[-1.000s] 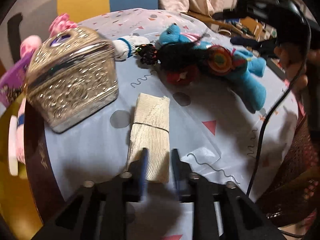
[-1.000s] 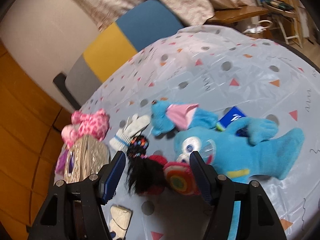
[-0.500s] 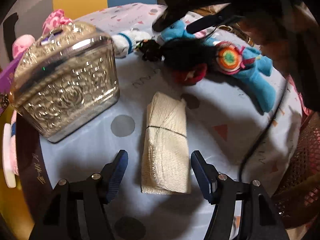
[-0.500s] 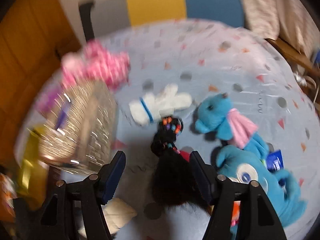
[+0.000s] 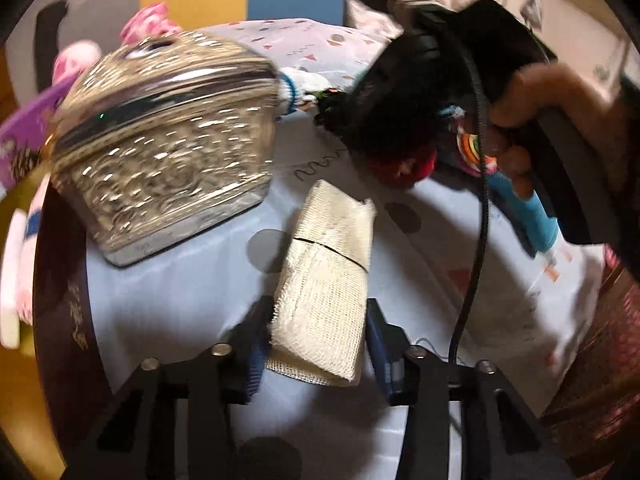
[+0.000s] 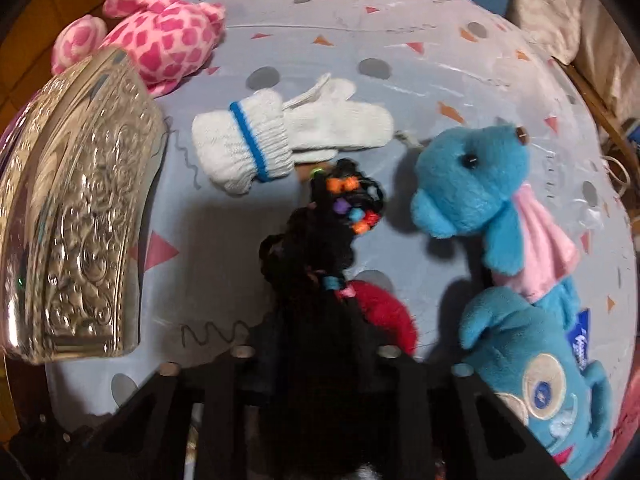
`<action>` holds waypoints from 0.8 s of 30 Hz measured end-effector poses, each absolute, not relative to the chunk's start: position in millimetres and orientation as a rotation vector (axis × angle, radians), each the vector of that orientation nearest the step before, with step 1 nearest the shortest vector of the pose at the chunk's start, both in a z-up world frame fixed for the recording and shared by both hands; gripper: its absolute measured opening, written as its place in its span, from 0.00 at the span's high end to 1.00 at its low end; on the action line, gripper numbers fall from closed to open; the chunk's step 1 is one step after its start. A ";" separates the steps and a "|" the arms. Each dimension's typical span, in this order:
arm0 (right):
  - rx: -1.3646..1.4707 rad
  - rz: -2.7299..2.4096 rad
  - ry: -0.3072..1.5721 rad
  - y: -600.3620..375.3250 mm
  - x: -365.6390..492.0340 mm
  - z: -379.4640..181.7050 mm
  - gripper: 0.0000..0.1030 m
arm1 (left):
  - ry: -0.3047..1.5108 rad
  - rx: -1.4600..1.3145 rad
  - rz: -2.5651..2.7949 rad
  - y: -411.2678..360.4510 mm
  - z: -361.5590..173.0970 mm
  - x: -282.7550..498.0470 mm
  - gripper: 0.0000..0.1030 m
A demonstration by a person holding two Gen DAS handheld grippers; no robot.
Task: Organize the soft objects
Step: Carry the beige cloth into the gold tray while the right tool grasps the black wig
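1. Left claw (image 5: 318, 342) has just been closing, its jaws now against the folded cloth (image 5: 326, 280) near the tabletop's (image 5: 168, 300) front edge.
2. Right claw (image 6: 316, 354) has just been closing, narrow on the doll's black hair (image 6: 316, 280) mid-tabletop.
3. Glove (image 6: 280, 136), blue plush (image 6: 480, 184) and pink plush (image 6: 160, 40) lie unsorted; most work remains.

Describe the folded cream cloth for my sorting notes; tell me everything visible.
The cream cloth is a coarse, open-weave fabric folded into a long, flat bundle with a thin dark band across its middle. It lies on the blue patterned tablecloth beside the silver box. The left gripper straddles its near end, jaws just closing.
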State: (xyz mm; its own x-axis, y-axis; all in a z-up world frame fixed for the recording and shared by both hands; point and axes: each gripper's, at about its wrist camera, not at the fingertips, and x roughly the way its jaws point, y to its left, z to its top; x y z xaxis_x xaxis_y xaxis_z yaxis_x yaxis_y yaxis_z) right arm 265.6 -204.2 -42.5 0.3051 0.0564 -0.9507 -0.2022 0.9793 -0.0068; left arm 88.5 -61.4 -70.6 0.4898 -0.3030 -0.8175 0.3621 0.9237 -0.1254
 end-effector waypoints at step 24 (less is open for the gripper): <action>-0.135 0.272 1.241 -206.0 146.8 -49.8 0.89 | 0.859 -0.087 -0.380 -14.6 -18.1 41.2 0.64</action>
State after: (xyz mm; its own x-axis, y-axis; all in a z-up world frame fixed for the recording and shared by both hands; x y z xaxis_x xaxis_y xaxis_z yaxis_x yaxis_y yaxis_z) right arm 146.8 -206.0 -49.8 0.2972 0.1313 -0.9457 -0.2769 0.9598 0.0463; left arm 41.2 -14.6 -18.1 0.5905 -0.3610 -0.7218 0.2914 0.9294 -0.2264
